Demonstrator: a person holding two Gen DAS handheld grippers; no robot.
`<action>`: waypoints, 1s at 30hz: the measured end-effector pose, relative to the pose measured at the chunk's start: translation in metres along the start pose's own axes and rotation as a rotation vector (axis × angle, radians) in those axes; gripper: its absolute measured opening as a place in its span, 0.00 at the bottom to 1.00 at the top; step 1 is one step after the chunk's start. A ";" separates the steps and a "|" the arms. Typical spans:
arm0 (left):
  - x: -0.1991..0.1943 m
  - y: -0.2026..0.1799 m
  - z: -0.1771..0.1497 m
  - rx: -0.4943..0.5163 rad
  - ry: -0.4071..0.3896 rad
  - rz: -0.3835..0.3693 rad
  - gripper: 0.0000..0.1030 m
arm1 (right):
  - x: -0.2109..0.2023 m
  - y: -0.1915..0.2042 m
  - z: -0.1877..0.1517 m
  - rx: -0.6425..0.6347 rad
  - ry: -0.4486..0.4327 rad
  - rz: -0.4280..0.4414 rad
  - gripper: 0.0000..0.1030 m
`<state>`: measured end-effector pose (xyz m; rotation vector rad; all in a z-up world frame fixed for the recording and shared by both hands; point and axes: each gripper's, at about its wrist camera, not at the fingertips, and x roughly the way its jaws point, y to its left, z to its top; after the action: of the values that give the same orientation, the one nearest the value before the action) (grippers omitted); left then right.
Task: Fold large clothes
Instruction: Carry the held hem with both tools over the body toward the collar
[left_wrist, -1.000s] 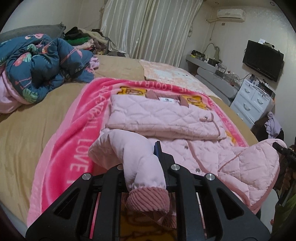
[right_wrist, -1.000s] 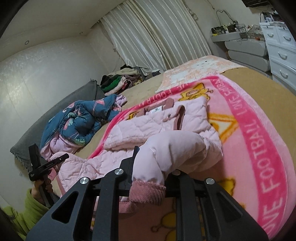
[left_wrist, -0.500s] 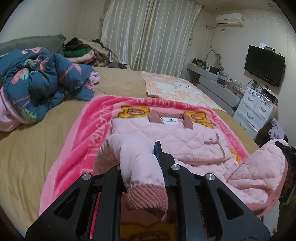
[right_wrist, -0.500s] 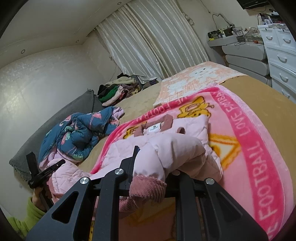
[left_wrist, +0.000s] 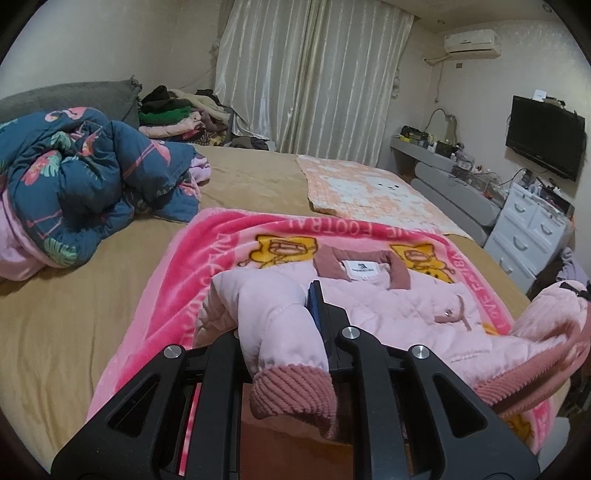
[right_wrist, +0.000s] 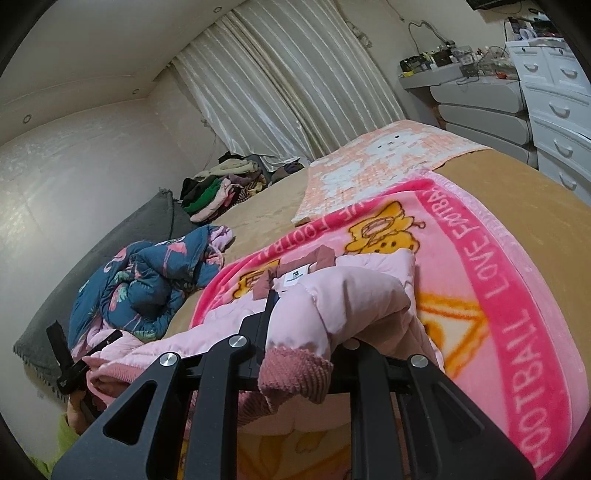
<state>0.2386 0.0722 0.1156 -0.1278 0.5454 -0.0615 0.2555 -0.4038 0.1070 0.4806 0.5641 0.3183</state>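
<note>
Open bed on most sides, clutter at the far-left end.

The tan bedspread (left_wrist: 74, 314) lay bare to the left of the pink blanket (left_wrist: 177, 280), wide enough for a hand to pass. Beyond it a bunched blue flamingo quilt (left_wrist: 88, 177) blocked the left side, with a heap of clothes (left_wrist: 177, 114) behind. An orange patterned cloth (left_wrist: 369, 195) lay flat further up, no hindrance. To the right, white drawers (left_wrist: 532, 229) stood close by the bed's edge.

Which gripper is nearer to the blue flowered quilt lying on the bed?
Left. The left gripper, shut on the pink jacket, is on the side of the blue quilt; the right gripper holds the jacket's far side.
</note>
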 end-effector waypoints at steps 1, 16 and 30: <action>0.004 -0.001 0.001 0.004 0.000 0.005 0.07 | 0.005 -0.002 0.003 0.006 0.005 -0.003 0.15; 0.062 0.002 0.007 0.034 0.016 0.090 0.09 | 0.058 -0.038 0.021 0.124 0.080 -0.026 0.17; 0.110 0.010 -0.001 0.026 0.077 0.129 0.09 | 0.075 -0.057 0.024 0.273 0.071 0.143 0.74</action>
<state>0.3319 0.0720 0.0572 -0.0647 0.6280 0.0527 0.3382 -0.4293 0.0632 0.7775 0.6468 0.3986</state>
